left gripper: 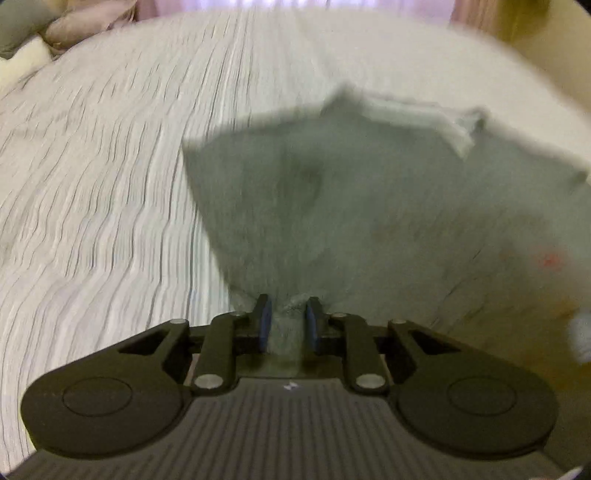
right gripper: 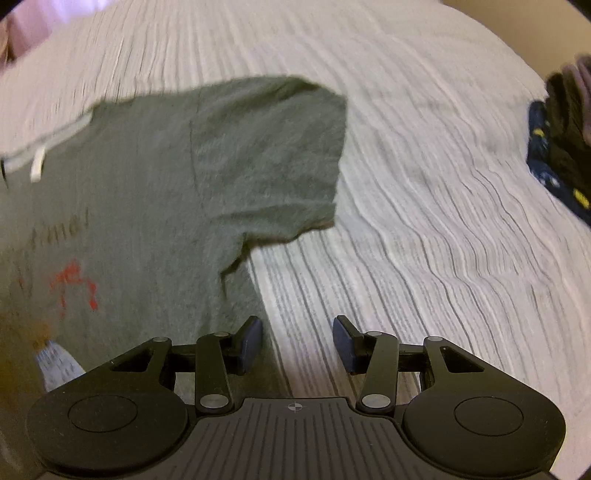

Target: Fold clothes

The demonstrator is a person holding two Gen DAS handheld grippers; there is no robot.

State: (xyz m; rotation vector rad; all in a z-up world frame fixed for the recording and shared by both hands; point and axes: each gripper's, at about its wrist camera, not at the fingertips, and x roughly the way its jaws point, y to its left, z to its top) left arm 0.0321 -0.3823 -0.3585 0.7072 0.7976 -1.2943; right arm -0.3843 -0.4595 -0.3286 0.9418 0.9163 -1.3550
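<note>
The jaws of the left gripper (left gripper: 287,320) are clenched on a bunched fold of the grey T-shirt (left gripper: 332,206), the fabric pinched between the blue pads (left gripper: 264,325). The jaws of the right gripper (right gripper: 297,343) stand released with nothing between them, poised just beside the T-shirt's side edge, over bare bedspread.

The T-shirt lies spread on the bed, chest side up: a short sleeve (right gripper: 273,155) sticks out flat from the body, a pale collar band (right gripper: 48,144) with a white tag (right gripper: 37,167) sits at the neck, and dark lettering with a red print (right gripper: 74,284) marks the front (the words are too blurred to read). From the left wrist view the cloth fans out from the pinch point toward the collar.

Under the T-shirt is a white ribbed bedspread (right gripper: 443,206). Well apart from the T-shirt, at the bed's edge, lies a dark heap of clothes (right gripper: 557,155) with navy and yellow patches. Beyond the T-shirt, pillows (left gripper: 55,29) lie at the far corner of the bed.
</note>
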